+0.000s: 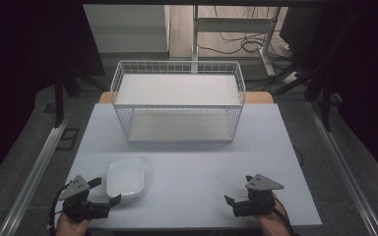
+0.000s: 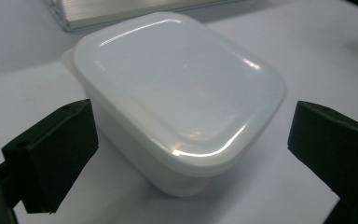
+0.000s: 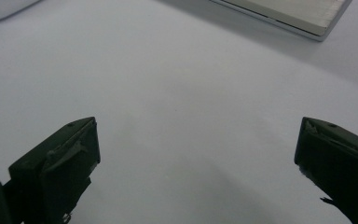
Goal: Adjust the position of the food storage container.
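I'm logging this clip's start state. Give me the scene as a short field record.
surface: white table
box: white lidded box, front left, lid on
rack: white wire rack, two shelves, at the back, bare
left tongs: open, at the box's near corner, not touching
right tongs: open, over bare table

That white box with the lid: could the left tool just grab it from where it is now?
Probably yes. The left tool is open with the box right in front of it, nothing between them, and its jaws look spread wider than the box's near corner.
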`<state>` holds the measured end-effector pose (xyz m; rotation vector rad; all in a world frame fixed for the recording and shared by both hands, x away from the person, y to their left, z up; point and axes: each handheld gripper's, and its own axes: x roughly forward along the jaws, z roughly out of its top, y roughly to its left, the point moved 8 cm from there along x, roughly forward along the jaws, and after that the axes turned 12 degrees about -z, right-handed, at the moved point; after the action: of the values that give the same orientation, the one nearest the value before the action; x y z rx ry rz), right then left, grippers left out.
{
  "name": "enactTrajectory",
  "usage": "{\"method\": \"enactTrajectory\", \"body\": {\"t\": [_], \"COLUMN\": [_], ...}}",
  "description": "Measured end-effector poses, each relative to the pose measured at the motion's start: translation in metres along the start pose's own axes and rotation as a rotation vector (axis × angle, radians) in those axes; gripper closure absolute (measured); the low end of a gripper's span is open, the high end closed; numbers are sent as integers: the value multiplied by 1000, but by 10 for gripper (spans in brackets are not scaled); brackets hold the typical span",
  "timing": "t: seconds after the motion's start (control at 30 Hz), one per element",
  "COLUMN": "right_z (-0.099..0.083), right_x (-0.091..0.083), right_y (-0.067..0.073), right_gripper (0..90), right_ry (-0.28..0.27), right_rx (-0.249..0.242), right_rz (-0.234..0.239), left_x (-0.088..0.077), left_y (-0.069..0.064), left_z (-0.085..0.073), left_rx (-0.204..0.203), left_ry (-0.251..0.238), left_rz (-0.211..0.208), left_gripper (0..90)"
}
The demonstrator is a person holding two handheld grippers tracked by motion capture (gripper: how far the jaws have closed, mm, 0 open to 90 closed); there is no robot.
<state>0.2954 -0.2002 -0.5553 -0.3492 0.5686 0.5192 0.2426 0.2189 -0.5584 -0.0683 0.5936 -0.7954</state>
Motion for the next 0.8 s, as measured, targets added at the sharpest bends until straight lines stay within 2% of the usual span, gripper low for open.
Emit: {"method": "enactTrajectory", "body": {"t": [0.13, 0.27, 0.57, 0.67, 0.8], "right_z": [1, 1, 1, 1, 3], "right_x": [0, 0, 2, 2, 3], "right_y": [0, -1, -2, -5, -7], "right_gripper": [0, 0, 0, 0, 0], "right_ry": [-7, -4, 1, 0, -10], "right_rx": [1, 19, 31, 47, 63], "right_rz": [-1, -8, -24, -38, -59], "left_x": [-4, -9, -9, -13, -22], "left_y": [7, 11, 12, 16, 25], "left_z": [-2, -2, -2, -1, -1], "left_rx": [0, -12, -2, -4, -26], "left_ry": [13, 4, 21, 15, 9], "left_rz": [46, 58, 69, 92, 125], "left_gripper": [13, 19, 20, 25, 25]}}
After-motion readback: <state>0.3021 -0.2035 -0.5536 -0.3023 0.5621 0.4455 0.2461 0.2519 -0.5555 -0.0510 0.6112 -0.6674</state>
